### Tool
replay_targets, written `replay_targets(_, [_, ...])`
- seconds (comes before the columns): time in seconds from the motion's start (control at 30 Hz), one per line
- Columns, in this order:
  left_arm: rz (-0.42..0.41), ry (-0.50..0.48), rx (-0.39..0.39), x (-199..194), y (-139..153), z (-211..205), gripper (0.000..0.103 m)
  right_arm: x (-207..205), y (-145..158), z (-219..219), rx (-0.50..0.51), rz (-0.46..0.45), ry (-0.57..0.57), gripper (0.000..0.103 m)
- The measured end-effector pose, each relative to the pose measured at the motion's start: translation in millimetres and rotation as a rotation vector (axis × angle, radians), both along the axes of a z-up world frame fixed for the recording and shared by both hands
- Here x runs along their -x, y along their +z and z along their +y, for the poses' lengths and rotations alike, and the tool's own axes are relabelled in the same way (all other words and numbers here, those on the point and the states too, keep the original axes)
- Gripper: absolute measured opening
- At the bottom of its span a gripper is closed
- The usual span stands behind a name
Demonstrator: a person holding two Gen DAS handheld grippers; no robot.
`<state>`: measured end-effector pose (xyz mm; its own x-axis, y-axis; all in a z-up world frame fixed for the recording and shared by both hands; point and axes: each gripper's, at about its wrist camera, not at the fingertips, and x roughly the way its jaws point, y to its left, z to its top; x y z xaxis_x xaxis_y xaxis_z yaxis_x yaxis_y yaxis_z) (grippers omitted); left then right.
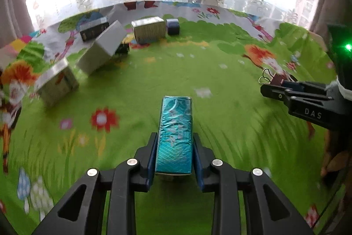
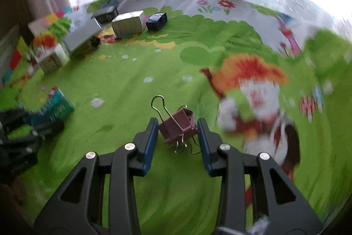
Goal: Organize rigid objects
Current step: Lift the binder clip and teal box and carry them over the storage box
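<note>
My left gripper (image 1: 175, 142) is shut on a long teal box (image 1: 175, 124), held lengthwise between the blue pads above the green cartoon cloth (image 1: 154, 72). The same box shows at the left of the right wrist view (image 2: 56, 106). My right gripper (image 2: 177, 131) is shut on a maroon binder clip (image 2: 179, 127) with wire handles, tilted between the pads. In the left wrist view the right gripper (image 1: 267, 86) holds that clip (image 1: 275, 79) at the right edge.
Several boxes stand at the cloth's far left: a grey box (image 1: 102, 50) leaning on a small black object, a pale box (image 1: 57, 83), a silver-topped box (image 1: 148, 29), a dark box (image 1: 93, 29) and a small blue box (image 1: 172, 25). Curtained window behind.
</note>
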<state>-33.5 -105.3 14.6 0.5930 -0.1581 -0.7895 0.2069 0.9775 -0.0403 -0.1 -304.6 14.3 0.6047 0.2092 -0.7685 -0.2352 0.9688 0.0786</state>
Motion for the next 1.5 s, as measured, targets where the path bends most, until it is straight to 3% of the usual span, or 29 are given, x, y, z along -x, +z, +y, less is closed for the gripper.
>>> replay_targets(0.2, [0.029,-0.005,0.040,43,14,0,0.030,85,12,3,-0.042,-0.057,-0.070,0.041])
replay_targets(0.33, [-0.153,0.003,0.048,70,66,-5,0.030,117,41,4,-0.039,-0.162,-0.099,0.041])
replay_targets(0.43, [-0.337,0.014,0.021,98,112,-9,0.030,148,83,1,-0.053,-0.342,-0.124,0.041])
replay_targets(0.57, [-0.601,0.062,-0.010,142,160,-8,0.030,202,138,5,-0.042,-0.655,-0.180,0.041])
replay_targets(0.67, [-0.711,0.084,0.002,165,178,-3,0.030,239,162,9,-0.028,-0.853,-0.218,0.041])
replay_targets(0.8, [-0.817,0.114,0.014,193,191,4,0.030,266,179,19,-0.006,-0.963,-0.196,0.041])
replay_targets(1.0, [-0.832,0.124,0.017,212,198,16,0.030,285,187,44,0.028,-1.013,-0.122,0.041])
replay_targets(1.27, [-0.788,0.165,0.013,225,190,45,0.030,288,186,71,-0.018,-0.967,0.005,0.041])
replay_targets(1.5, [-0.745,0.259,-0.002,240,175,85,0.030,293,183,112,-0.035,-0.946,0.148,0.041])
